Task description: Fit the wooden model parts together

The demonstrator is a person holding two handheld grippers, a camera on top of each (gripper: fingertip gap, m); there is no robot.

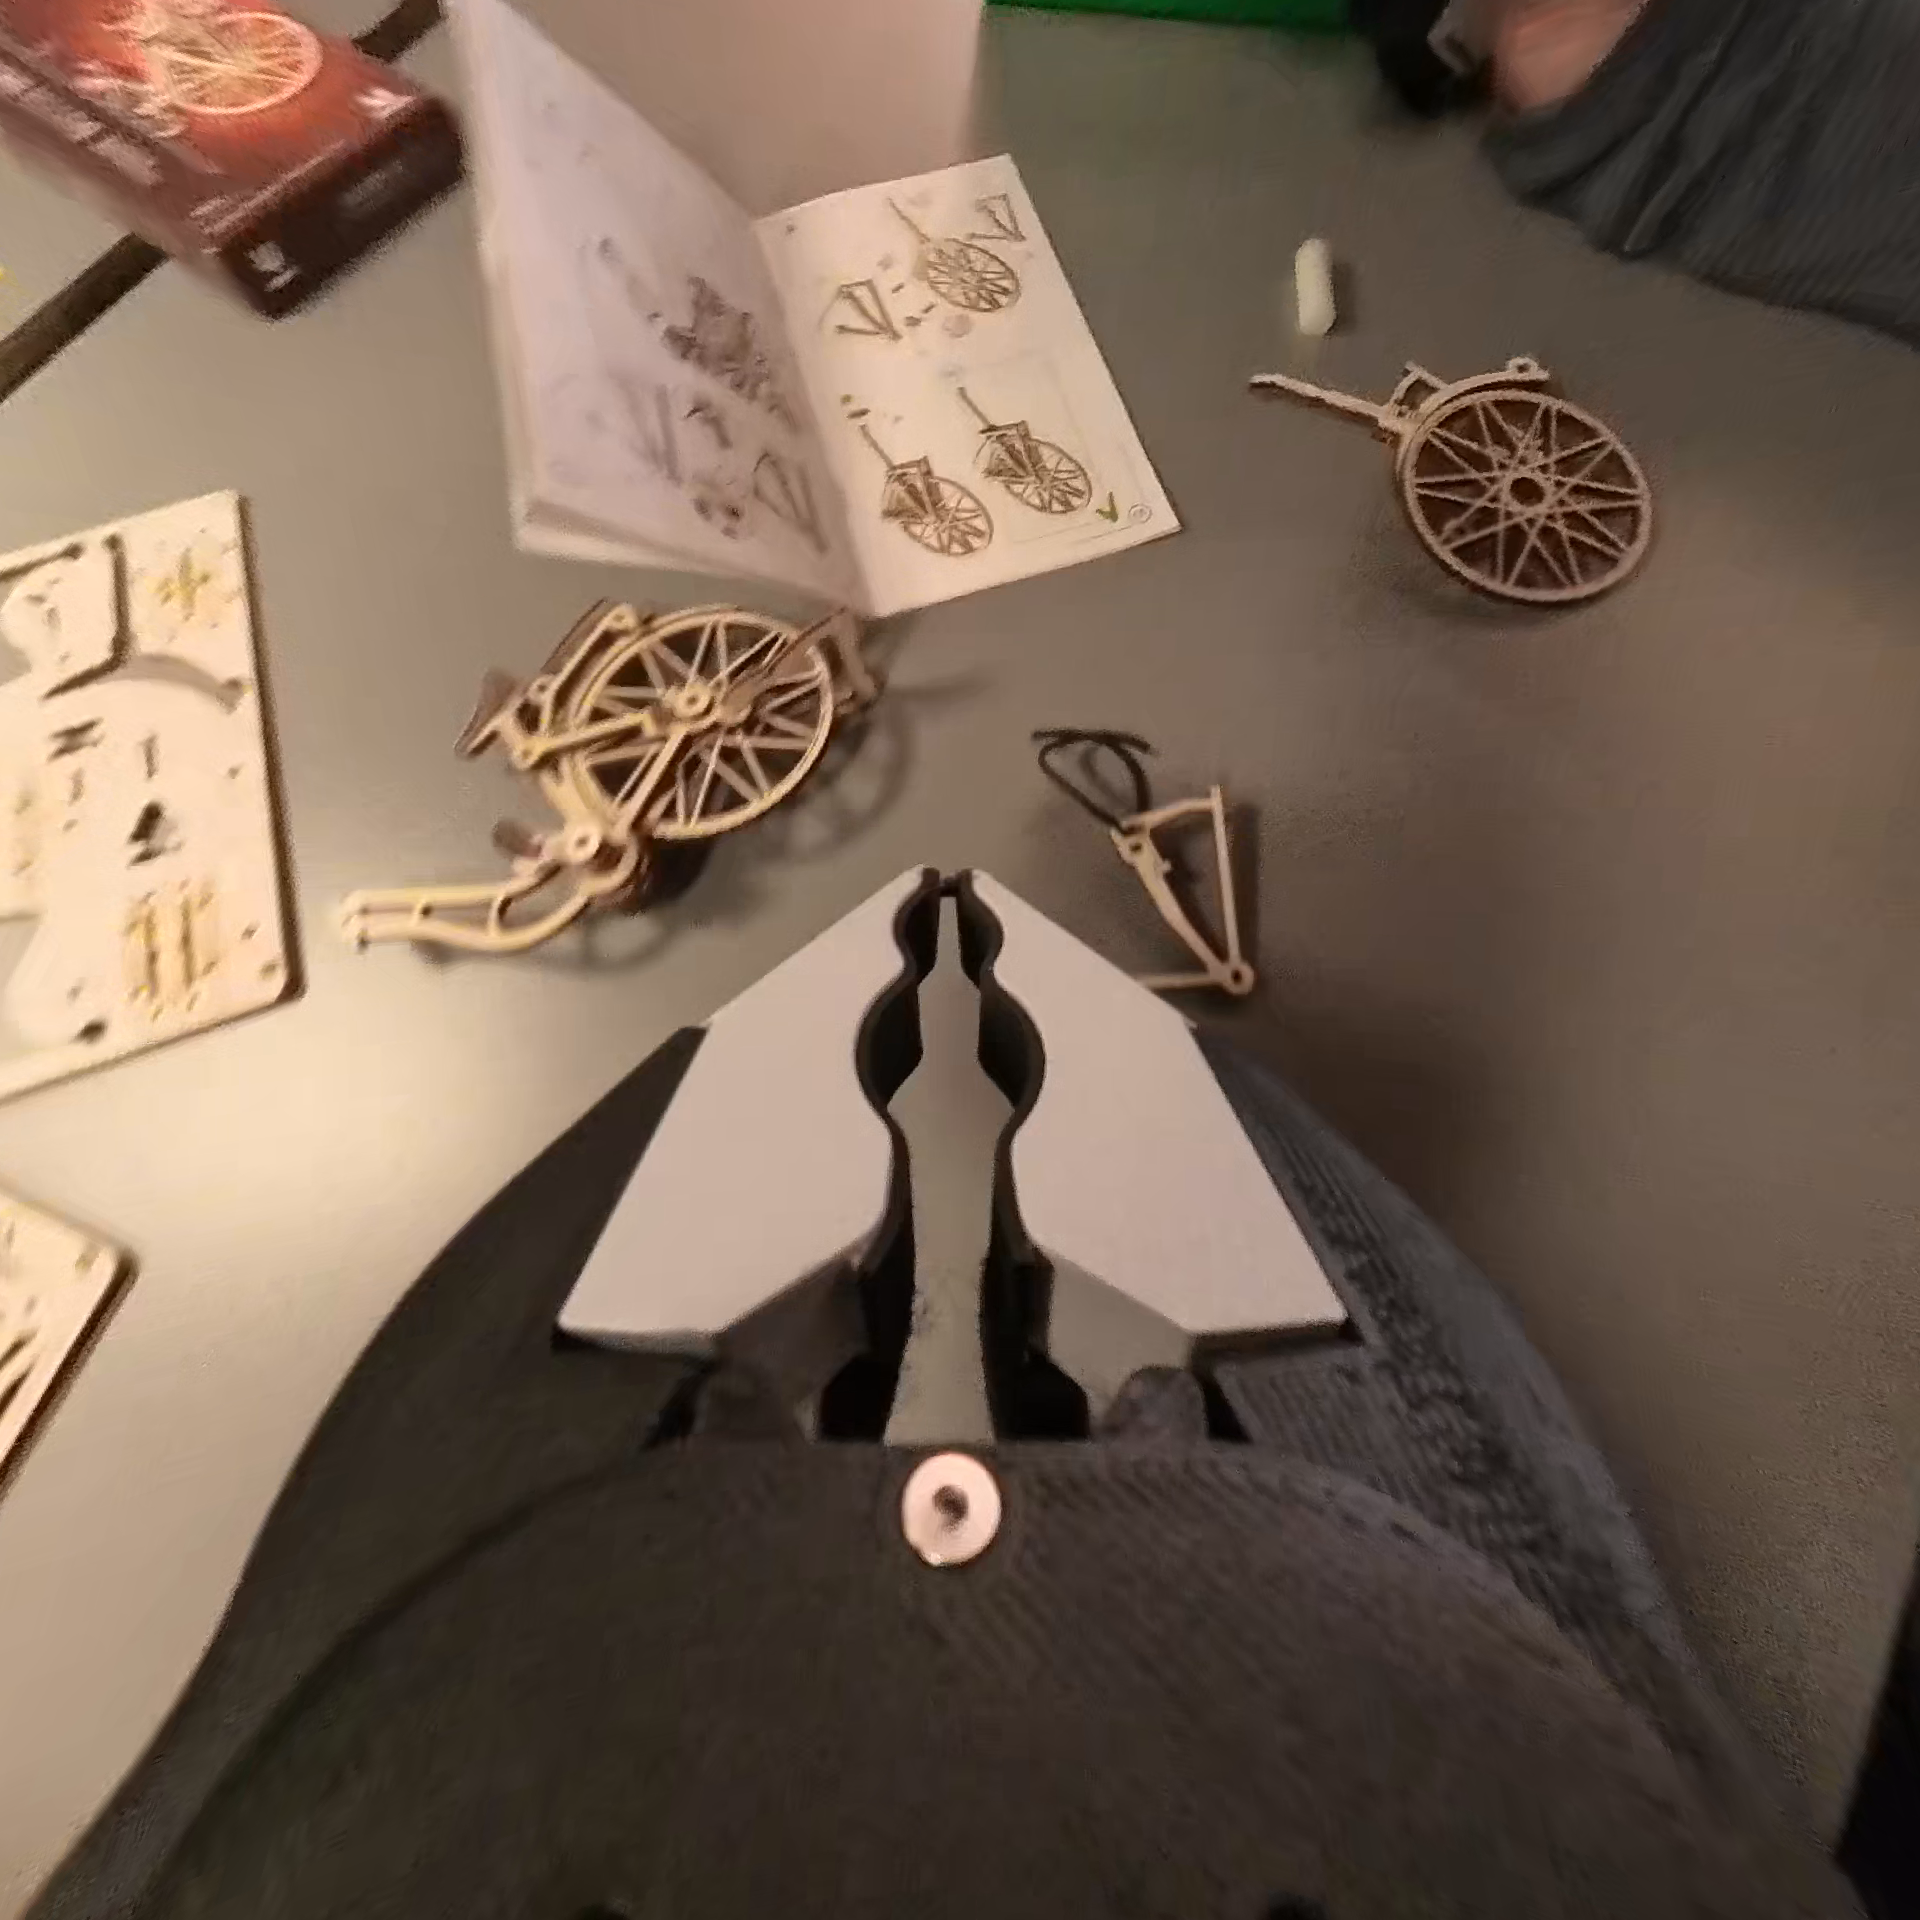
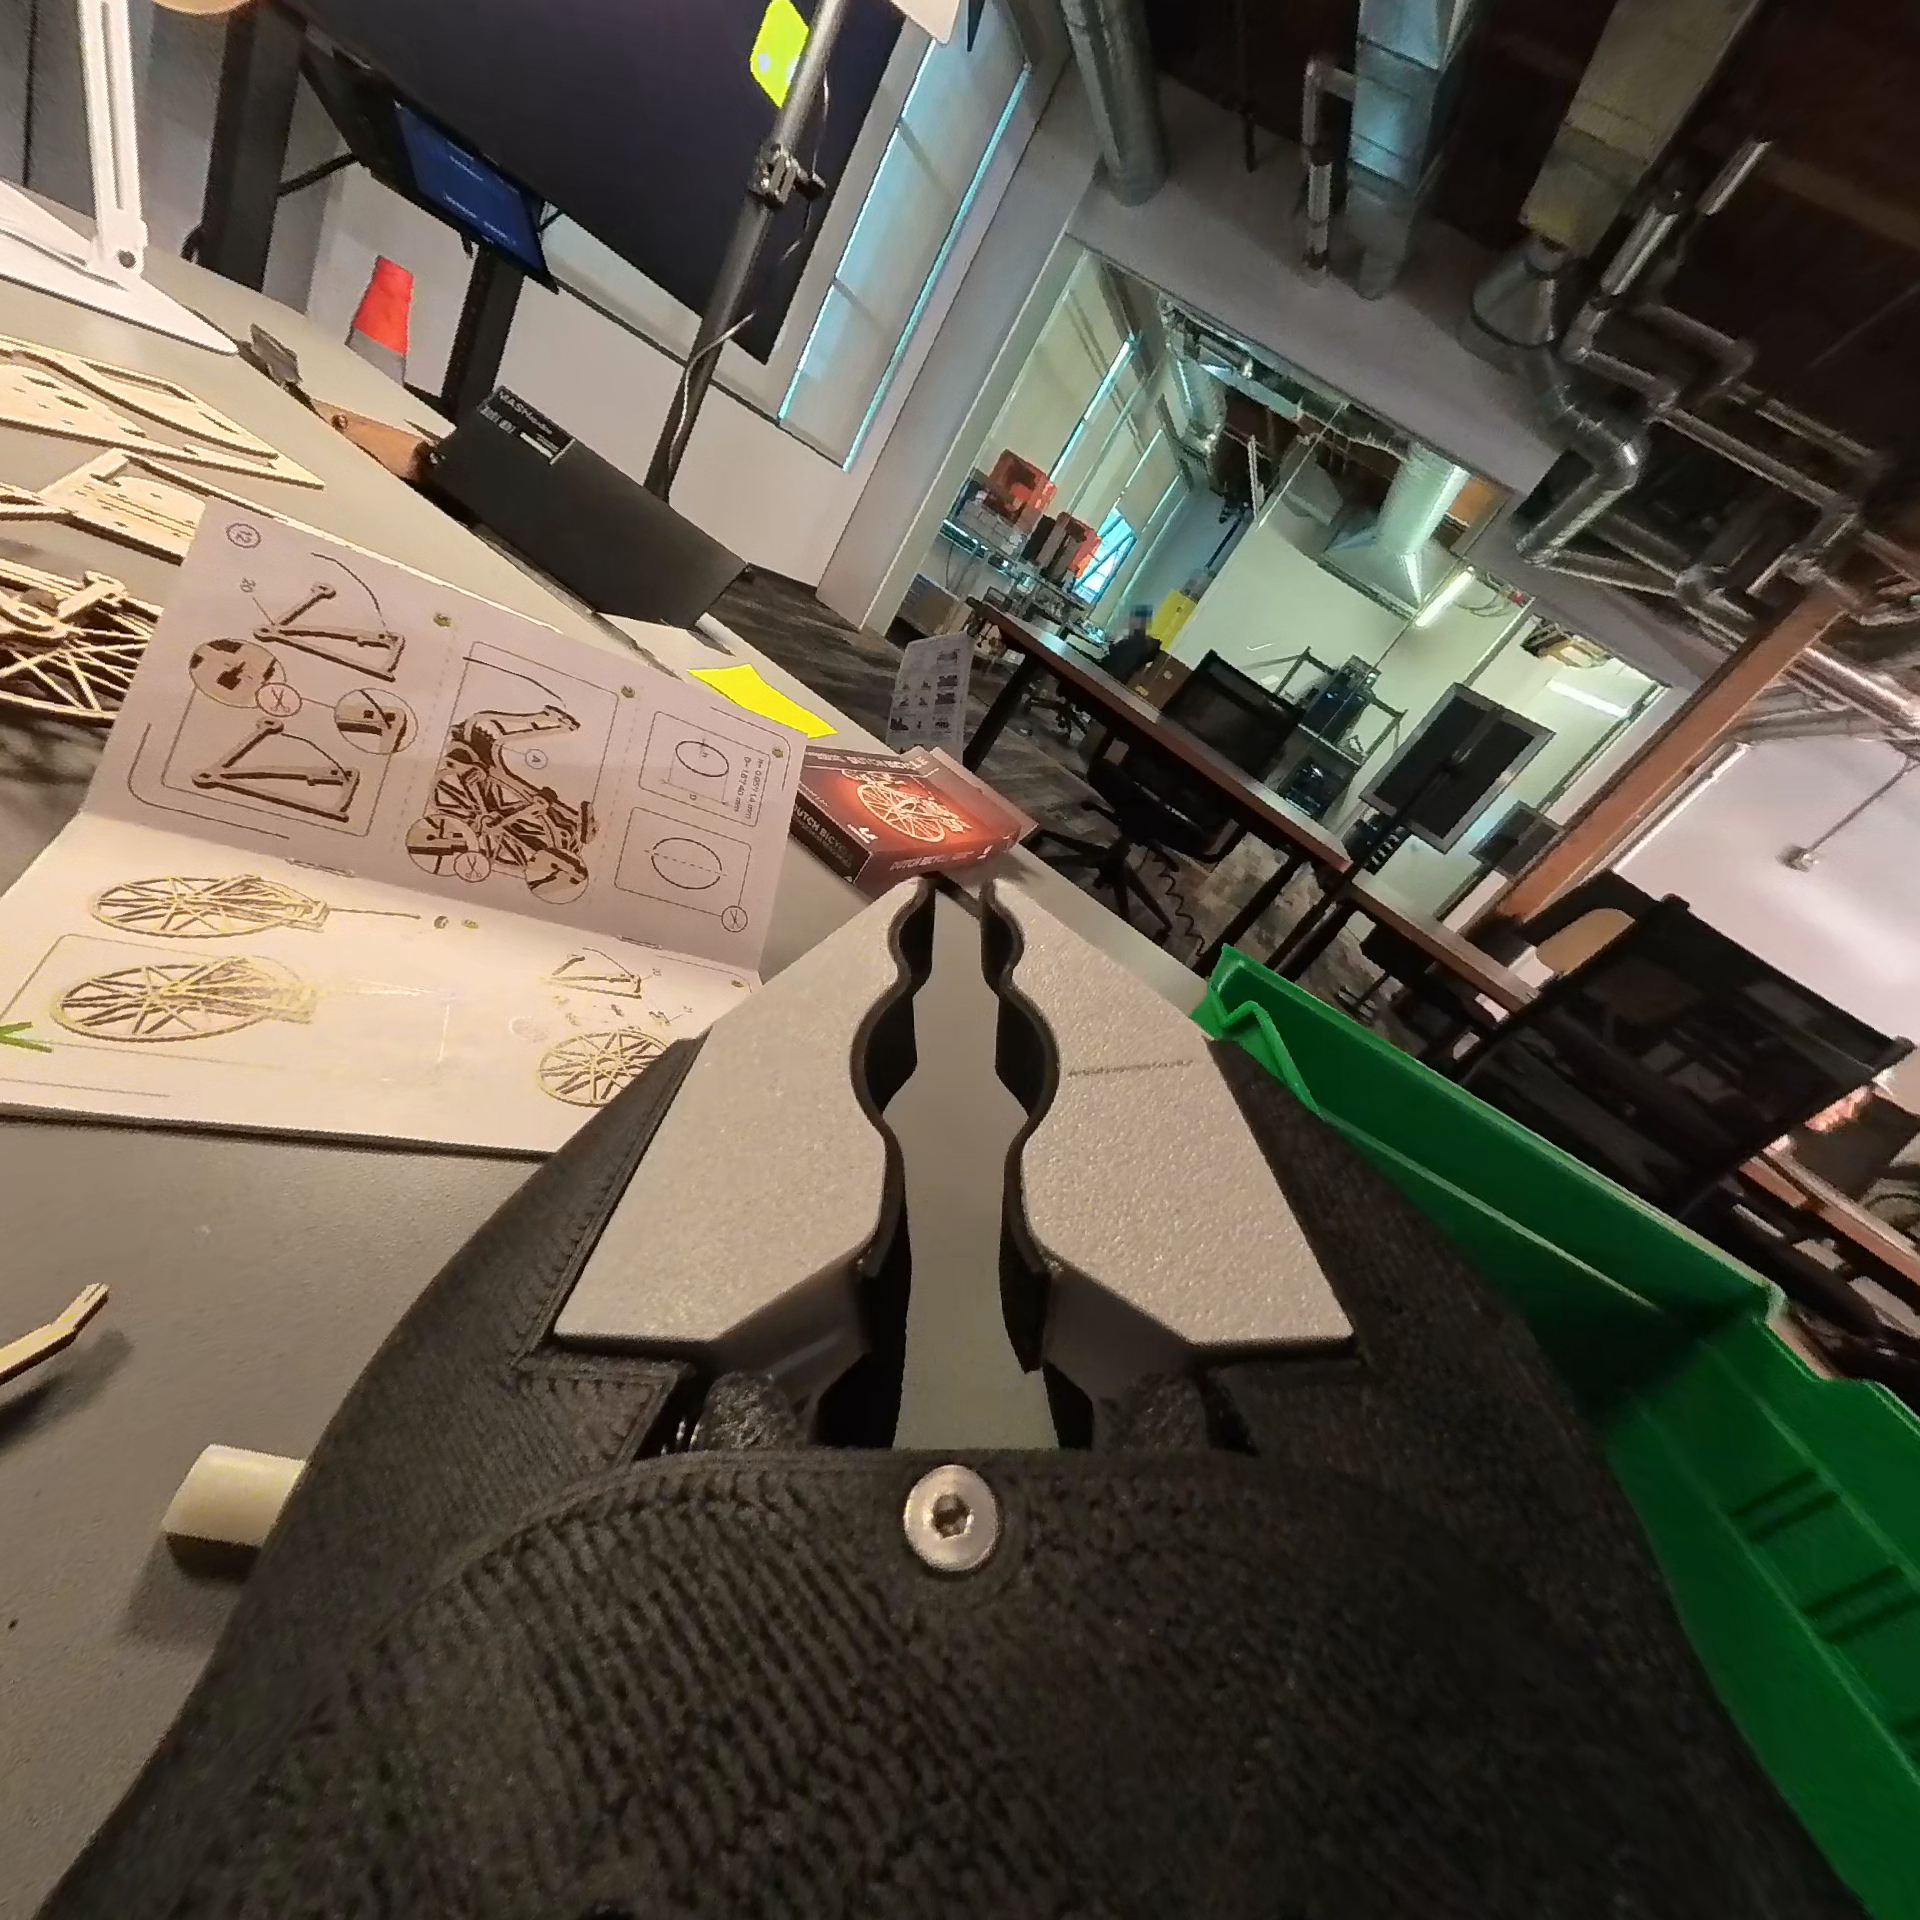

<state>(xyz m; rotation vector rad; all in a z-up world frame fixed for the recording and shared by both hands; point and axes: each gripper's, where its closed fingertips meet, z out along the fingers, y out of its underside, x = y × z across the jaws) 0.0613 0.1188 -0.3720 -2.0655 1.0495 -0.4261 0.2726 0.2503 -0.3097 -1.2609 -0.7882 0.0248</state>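
Overhead, two wheel assemblies [image 1: 665, 748] [image 1: 1522, 488], one booklet [image 1: 821, 384].

Bare grey table [image 1: 1455, 935] between triangular frame piece [image 1: 1184, 894] and spoked wheel assembly [image 1: 1522, 488].

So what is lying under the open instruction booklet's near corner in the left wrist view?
The booklet corner overlaps the far end of the large wooden wheel assembly. How much wood is tucked beneath is hidden by the page; the rest of the booklet seems to rest on the grey table.

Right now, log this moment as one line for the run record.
left gripper: shut, empty, above table | right gripper: slightly open, empty | wheel assembly, small frame, second wheel: apart on table | booklet: open
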